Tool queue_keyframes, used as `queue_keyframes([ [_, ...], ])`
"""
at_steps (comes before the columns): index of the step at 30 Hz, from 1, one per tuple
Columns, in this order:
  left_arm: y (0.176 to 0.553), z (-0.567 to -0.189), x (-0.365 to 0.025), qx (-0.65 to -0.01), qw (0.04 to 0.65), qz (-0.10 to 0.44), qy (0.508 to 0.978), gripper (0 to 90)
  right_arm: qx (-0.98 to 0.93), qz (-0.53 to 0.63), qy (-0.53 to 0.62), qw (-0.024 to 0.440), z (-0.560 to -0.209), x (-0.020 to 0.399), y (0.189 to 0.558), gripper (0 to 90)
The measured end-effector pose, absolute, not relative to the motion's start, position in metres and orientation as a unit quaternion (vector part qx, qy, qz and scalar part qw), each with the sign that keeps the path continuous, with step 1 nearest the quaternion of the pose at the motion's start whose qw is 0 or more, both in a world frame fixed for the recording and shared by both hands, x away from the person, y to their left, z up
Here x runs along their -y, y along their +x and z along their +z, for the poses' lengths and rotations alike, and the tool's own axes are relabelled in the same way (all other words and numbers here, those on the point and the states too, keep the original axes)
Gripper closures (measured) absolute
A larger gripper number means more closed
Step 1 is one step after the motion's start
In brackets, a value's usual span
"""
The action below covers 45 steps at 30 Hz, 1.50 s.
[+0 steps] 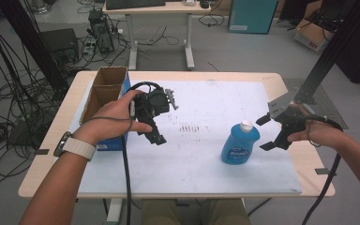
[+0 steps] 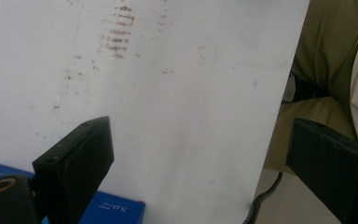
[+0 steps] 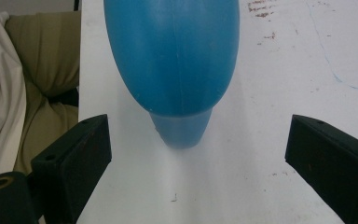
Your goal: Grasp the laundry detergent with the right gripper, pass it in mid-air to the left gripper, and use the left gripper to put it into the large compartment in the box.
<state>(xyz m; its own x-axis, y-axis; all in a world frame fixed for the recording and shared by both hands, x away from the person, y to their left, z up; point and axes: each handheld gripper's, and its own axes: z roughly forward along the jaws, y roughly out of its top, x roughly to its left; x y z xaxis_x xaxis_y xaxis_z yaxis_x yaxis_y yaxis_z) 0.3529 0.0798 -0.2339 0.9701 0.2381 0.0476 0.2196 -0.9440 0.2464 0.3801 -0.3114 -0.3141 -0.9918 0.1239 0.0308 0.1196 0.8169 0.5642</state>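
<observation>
A blue bottle (image 1: pixel 240 143) with a white cap (image 1: pixel 246 124) sits on the white mat (image 1: pixel 201 178) that covers the desk. It is closer to the desk's right edge than its left, about halfway between front and back. It leans back a little, so its long way runs mostly up and down, with the cap on top.

The right gripper (image 1: pixel 268 132) is just to the right of the bottle, not touching it. Its jaws are wide apart and point at the bottle. In the right gripper view the bottle (image 3: pixel 172 60) sits in the middle, just ahead of the jaws.

The left gripper (image 1: pixel 155 136) is well apart from the bottle, near a cardboard box (image 1: pixel 104 91) at the desk's left edge. Its jaws are apart too and hold nothing.

The right gripper is much nearer, so it will likely slide left and close on the bottle.
</observation>
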Motion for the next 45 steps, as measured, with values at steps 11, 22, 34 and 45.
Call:
queue_keyframes([
  [11,0.3532,-0.2345,-0.0804,-0.117,0.120,0.039,0.985,8.0,-0.953,0.297,0.065,0.001,-0.3148,0.3103,0.3802,7.0],
  [22,0.3527,-0.2341,-0.0811,-0.118,0.119,0.039,0.985,8.0,-0.953,0.297,0.064,0.002,-0.3143,0.3091,0.3800,7.0],
  [34,0.3527,-0.2345,-0.0817,-0.118,0.120,0.040,0.985,8.0,-0.953,0.296,0.063,0.000,-0.3146,0.3080,0.3801,7.0],
  [45,0.3525,-0.2358,-0.0822,-0.118,0.122,0.040,0.985,8.0,-0.953,0.296,0.063,0.002,-0.3143,0.3085,0.3800,7.0],
])
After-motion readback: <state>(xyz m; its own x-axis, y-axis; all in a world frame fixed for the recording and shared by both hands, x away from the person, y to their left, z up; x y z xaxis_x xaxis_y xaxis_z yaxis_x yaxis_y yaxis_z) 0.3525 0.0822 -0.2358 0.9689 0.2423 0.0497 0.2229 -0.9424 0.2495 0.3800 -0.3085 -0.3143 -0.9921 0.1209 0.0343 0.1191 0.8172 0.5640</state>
